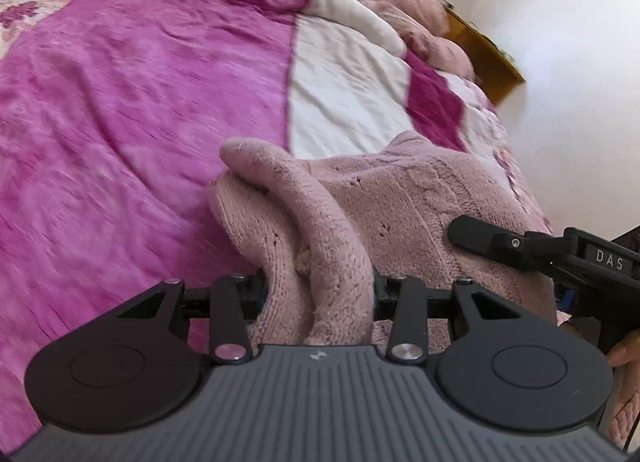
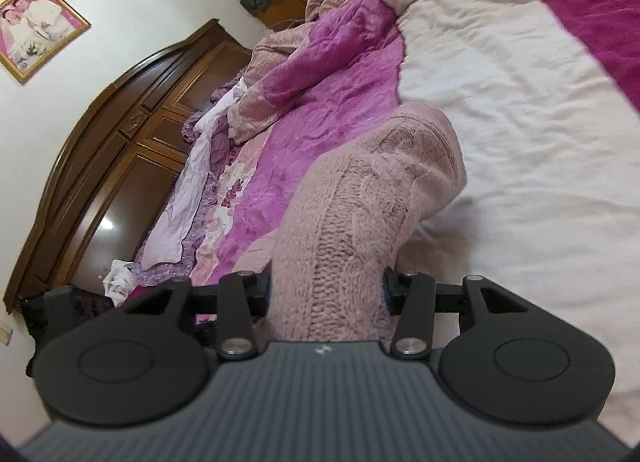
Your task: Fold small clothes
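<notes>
A small pale pink knitted sweater (image 1: pixel 400 197) lies partly lifted over the bed's magenta and white quilt (image 1: pixel 140 101). My left gripper (image 1: pixel 318 294) is shut on a bunched fold of the sweater, which covers its fingertips. My right gripper (image 2: pixel 326 294) is shut on another part of the sweater (image 2: pixel 360 201), which drapes up and forward from its jaws over the quilt (image 2: pixel 500 101). The right gripper (image 1: pixel 520 246) also shows in the left wrist view, pressed against the sweater's right side.
Rumpled pink and purple bedding (image 2: pixel 224 133) is heaped toward the dark wooden headboard (image 2: pixel 132 125). A wooden cabinet (image 1: pixel 480 45) stands by the white wall beyond the bed. A framed photo (image 2: pixel 36 29) hangs on the wall.
</notes>
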{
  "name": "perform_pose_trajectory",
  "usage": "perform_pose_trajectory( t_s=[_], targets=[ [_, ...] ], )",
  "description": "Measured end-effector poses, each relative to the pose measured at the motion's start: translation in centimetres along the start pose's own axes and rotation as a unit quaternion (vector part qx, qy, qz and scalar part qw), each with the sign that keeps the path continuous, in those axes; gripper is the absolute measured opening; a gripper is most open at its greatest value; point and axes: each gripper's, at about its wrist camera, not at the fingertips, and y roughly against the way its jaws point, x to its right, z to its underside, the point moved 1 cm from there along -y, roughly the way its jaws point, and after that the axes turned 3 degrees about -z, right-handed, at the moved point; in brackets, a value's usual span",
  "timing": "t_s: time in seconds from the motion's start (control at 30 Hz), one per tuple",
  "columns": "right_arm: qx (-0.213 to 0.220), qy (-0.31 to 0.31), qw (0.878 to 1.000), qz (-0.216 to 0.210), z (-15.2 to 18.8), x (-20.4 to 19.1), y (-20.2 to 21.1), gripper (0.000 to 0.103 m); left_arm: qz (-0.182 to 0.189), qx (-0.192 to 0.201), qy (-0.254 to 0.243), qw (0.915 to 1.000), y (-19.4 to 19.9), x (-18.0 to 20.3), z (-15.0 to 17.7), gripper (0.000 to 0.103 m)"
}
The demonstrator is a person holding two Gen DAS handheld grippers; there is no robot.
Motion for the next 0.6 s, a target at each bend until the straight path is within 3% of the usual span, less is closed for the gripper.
perform_pose_trajectory(
  t_s=[0.23,0.5,0.6],
  targets=[
    [0.0,-0.02,0.999,0.027,3.2,3.4,4.9,0.048,0.015,-0.03,-0.019,0.9993,-0.6,4.7,5.7,0.046],
    [-0.029,-0.042,0.993,0.105,7.7,8.2,3.6,0.052,-0.056,-0.062,-0.055,0.9949,-2.8,5.0,9.2,0.047],
    [-0.02,-0.04,0.993,0.106,8.3,8.3,3.8,0.057,-0.067,-0.059,-0.072,0.9934,-2.4,5.3,9.5,0.049]
  ],
)
